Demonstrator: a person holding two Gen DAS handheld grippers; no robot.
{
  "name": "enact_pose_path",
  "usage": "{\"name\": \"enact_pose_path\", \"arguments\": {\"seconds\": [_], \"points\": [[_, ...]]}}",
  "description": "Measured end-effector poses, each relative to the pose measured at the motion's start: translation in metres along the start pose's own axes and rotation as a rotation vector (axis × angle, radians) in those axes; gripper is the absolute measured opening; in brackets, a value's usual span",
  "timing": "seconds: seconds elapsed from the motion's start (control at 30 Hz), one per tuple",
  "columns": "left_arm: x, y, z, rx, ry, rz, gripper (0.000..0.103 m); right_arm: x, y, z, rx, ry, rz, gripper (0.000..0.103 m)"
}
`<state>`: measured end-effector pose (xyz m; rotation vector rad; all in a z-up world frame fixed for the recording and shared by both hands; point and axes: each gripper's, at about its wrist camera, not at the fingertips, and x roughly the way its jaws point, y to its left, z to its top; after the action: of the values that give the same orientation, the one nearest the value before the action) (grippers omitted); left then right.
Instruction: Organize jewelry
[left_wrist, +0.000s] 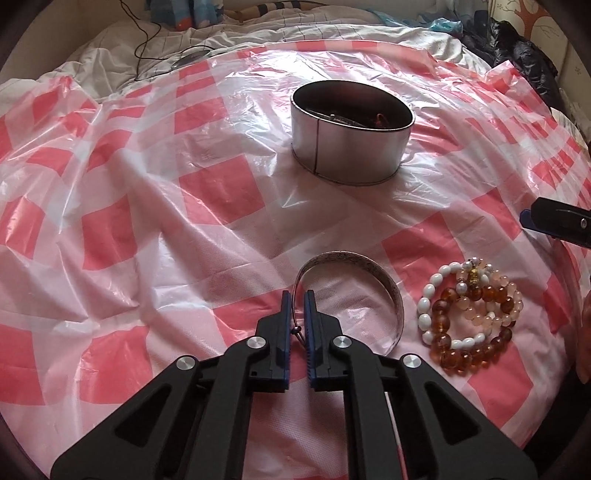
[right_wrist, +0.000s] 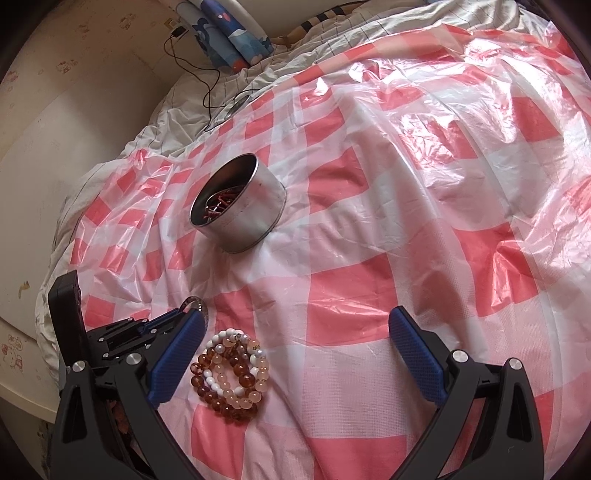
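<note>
A silver cuff bangle (left_wrist: 384, 288) lies on the red-and-white checked plastic sheet (left_wrist: 207, 206). My left gripper (left_wrist: 298, 297) is shut on the bangle's near end, its blue pads pinching the thin band. To its right sits a heap of bead bracelets (left_wrist: 472, 314), amber, pale pink and white. A round metal tin (left_wrist: 351, 140) stands farther back with jewelry inside. In the right wrist view my right gripper (right_wrist: 297, 328) is open and empty above the sheet, with the bead bracelets (right_wrist: 231, 376) just inside its left finger. The tin (right_wrist: 240, 206) stands beyond.
The sheet covers a rumpled white bed cover (left_wrist: 155, 44). A black cable (right_wrist: 207, 74) runs across the bed toward the wall at the back left. Dark clothing (left_wrist: 517, 48) is piled at the far right. A blue patterned pillow (right_wrist: 225, 33) leans against the wall.
</note>
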<state>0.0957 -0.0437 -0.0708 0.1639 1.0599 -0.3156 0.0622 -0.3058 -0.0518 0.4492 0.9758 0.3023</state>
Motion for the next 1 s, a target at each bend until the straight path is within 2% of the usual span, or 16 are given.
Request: {"name": "enact_pose_path", "arguments": {"seconds": [0.07, 0.17, 0.23, 0.37, 0.47, 0.6, 0.7, 0.73, 0.77, 0.87, 0.97, 1.0], "points": [[-0.004, 0.0, 0.001, -0.017, -0.016, -0.028, 0.005, 0.0, 0.007, -0.001, -0.035, -0.005, 0.01, 0.096], [-0.019, 0.011, 0.004, -0.094, -0.072, -0.088, 0.005, 0.001, 0.025, -0.005, -0.119, -0.003, 0.045, 0.096], [-0.026, 0.021, 0.006, -0.139, -0.098, -0.1, 0.005, 0.005, 0.037, -0.009, -0.181, 0.008, 0.042, 0.096], [-0.025, 0.029, 0.005, -0.163, -0.086, -0.079, 0.005, 0.017, 0.061, -0.02, -0.307, 0.043, 0.02, 0.096], [-0.017, 0.026, 0.002, -0.119, -0.042, -0.022, 0.004, 0.027, 0.074, -0.028, -0.384, 0.063, -0.017, 0.096], [-0.006, 0.023, -0.003, -0.072, 0.025, 0.009, 0.004, 0.04, 0.081, -0.035, -0.445, 0.081, -0.08, 0.096], [-0.006, 0.022, -0.004, -0.063, 0.018, 0.026, 0.005, 0.046, 0.08, -0.035, -0.454, 0.09, -0.107, 0.096], [-0.006, 0.024, -0.003, -0.069, 0.015, 0.035, 0.006, 0.047, 0.079, -0.035, -0.453, 0.091, -0.11, 0.096], [-0.006, 0.026, -0.002, -0.078, 0.004, 0.048, 0.013, 0.048, 0.079, -0.035, -0.453, 0.091, -0.112, 0.096], [-0.005, 0.026, 0.001, -0.087, -0.02, 0.072, 0.042, 0.05, 0.08, -0.036, -0.462, 0.088, -0.117, 0.096], [0.0, 0.018, 0.001, -0.053, -0.007, 0.078, 0.044, 0.051, 0.082, -0.038, -0.486, 0.084, -0.125, 0.096], [0.001, 0.014, 0.001, -0.034, -0.004, 0.083, 0.037, 0.051, 0.083, -0.039, -0.495, 0.082, -0.129, 0.096]]}}
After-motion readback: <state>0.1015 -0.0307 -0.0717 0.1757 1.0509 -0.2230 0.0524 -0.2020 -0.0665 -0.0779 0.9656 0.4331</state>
